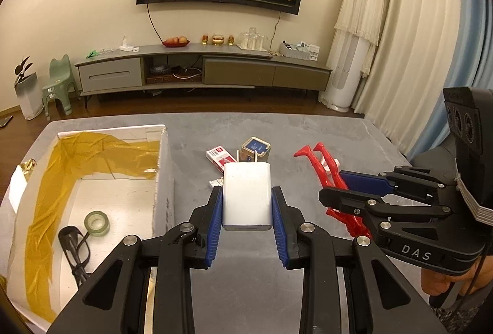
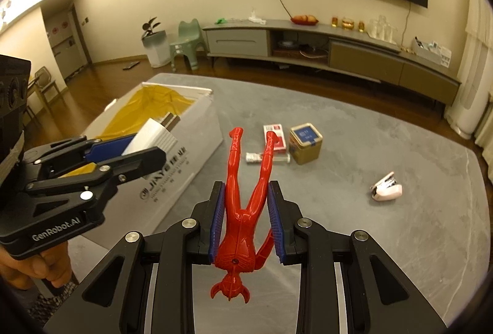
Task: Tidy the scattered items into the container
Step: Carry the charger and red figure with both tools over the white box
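White charger [image 1: 247, 197]: it sits between the blue pads of the left gripper [image 1: 247, 201], held up above the gray table [image 1: 308, 130], with its two metal prongs pointing away from the camera.
Left gripper fingers: closed tight on the charger, one pad on each side.
Red toy figure [image 2: 243, 211]: it is in the right gripper [image 2: 245, 221], head toward the camera and legs pointing out over the table.
Right gripper fingers: pressed against the toy's body from both sides.
White box [image 1: 160, 177]: it stands on the table to the left of the charger. It is open on top and has yellow plastic [image 1: 61, 174] inside.
In the box: a roll of tape [image 1: 97, 223] and black glasses [image 1: 75, 244] lie on the bottom.
Still on the table: a small gold and blue tin [image 2: 305, 143], a red and white packet [image 2: 275, 137] just beside it, a little clear bottle [image 2: 262, 158] and, well apart, a pink and white stapler [image 2: 386, 189].
Hands: a hand [image 2: 34, 267] holds the left gripper's handle.
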